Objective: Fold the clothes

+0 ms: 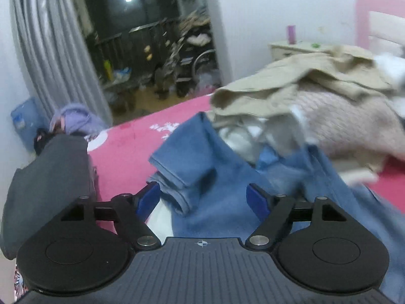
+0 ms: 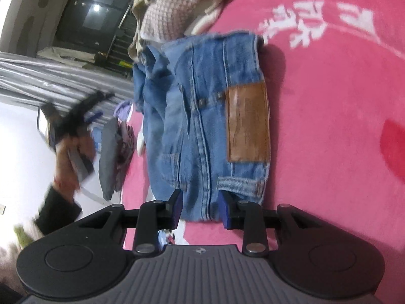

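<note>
Gripping the near edge of the folded jeans (image 2: 207,116), the right gripper (image 2: 200,209) has both pads pressed against the denim beside a belt loop. The jeans lie on a pink blanket (image 2: 329,101), brown patch (image 2: 246,121) up. Over their rumpled blue legs the left gripper (image 1: 203,197) hangs with fingers spread wide and nothing between them. Farther off sits a heap: beige garment (image 1: 291,86) over a pink knit (image 1: 349,124). A grey garment (image 1: 50,177) lies left.

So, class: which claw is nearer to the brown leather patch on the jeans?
Right. The right claw sits at the jeans' waistband edge, just below the leather patch. The left claw hangs blurred off the bed's far side, past the folded grey garment.
</note>
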A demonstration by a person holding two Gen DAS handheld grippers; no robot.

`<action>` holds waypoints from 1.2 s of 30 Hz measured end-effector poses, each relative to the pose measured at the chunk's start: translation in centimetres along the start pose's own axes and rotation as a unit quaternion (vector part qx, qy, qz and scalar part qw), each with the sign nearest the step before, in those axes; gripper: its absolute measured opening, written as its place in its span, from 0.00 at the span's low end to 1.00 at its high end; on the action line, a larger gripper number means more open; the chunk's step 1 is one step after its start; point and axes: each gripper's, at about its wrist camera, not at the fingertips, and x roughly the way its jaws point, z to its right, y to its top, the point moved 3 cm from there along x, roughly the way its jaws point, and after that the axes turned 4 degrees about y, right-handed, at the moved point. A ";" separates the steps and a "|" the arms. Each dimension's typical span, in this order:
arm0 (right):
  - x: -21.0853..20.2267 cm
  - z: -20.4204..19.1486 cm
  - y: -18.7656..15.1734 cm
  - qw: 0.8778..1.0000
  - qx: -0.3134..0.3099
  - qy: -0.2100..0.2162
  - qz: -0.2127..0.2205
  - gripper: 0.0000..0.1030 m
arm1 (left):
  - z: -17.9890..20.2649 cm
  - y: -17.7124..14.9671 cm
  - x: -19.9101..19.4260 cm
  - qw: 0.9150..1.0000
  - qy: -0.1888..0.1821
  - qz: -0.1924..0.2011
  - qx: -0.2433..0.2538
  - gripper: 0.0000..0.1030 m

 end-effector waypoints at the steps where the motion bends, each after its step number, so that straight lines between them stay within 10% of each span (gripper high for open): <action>1: -0.4 -0.1 0.2 1.000 -0.001 0.000 0.010 0.34 | 0.2 -0.4 -1.6 1.000 -0.018 0.013 0.010 0.76; 6: -2.4 0.8 1.4 0.997 0.028 -0.034 0.070 0.41 | 3.2 -1.7 -8.6 0.987 -0.135 0.050 0.068 0.89; 11: -2.1 3.2 1.3 0.990 0.111 -0.058 0.059 0.42 | 8.7 -6.4 -14.2 0.947 -0.268 0.041 0.173 0.90; 18: -0.7 3.3 1.5 0.987 0.155 -0.007 0.031 0.33 | 14.4 -13.5 -17.3 0.890 -0.324 0.052 0.316 0.89; 20: -1.0 3.0 1.3 0.987 0.154 0.002 0.036 0.12 | 15.2 -14.7 -17.8 0.880 -0.321 0.067 0.344 0.89; 25: -2.2 0.8 1.6 0.987 0.134 0.068 0.052 0.11 | 15.9 -16.3 -19.0 0.858 -0.302 0.121 0.397 0.88; 30: -1.6 -3.6 3.6 0.987 0.080 0.129 0.045 0.11 | 16.4 -15.6 -18.5 0.861 -0.286 0.149 0.393 0.78; 36: -0.6 -8.1 6.7 0.986 0.026 0.161 0.031 0.11 | 14.4 -11.3 -16.6 0.899 -0.274 0.171 0.296 0.42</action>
